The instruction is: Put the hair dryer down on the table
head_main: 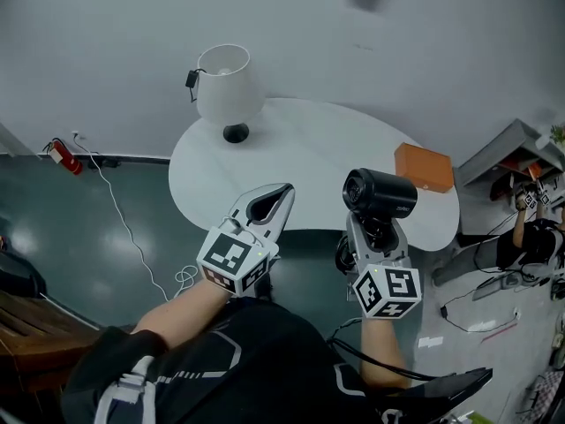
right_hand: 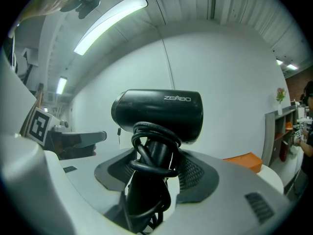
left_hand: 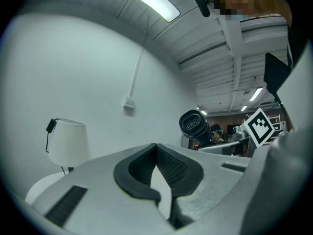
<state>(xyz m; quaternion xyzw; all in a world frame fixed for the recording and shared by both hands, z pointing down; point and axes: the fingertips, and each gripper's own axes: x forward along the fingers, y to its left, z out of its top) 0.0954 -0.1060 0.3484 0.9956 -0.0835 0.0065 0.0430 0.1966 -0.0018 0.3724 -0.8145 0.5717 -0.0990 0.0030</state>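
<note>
Hair dryer [head_main: 380, 193] in the air, not yet on the table [head_main: 309, 153].
Right gripper [head_main: 377, 230] clamped on its cord-wrapped handle, over the table's 5 o'clock edge. Left gripper [head_main: 270, 203] pinched together, empty. Risk: released this near the rim, the round barrel could roll off; orange box [head_main: 424, 167] at 3 o'clock limits room.

White round table [head_main: 309, 148] against a grey wall. Lamp [head_main: 228, 82] with white shade stands at its far left edge; orange box [head_main: 424, 167] lies at its right edge. Left gripper [head_main: 284, 190] raised over the table's near rim, jaw tips together, nothing between them. Right gripper [head_main: 378, 230] beside it, clamped on the handle of a black dryer [head_main: 380, 193], barrel on top, cord wound round the handle. Red extinguisher [head_main: 62, 155] on the floor at left, white cable [head_main: 124, 228] trailing nearby.
</note>
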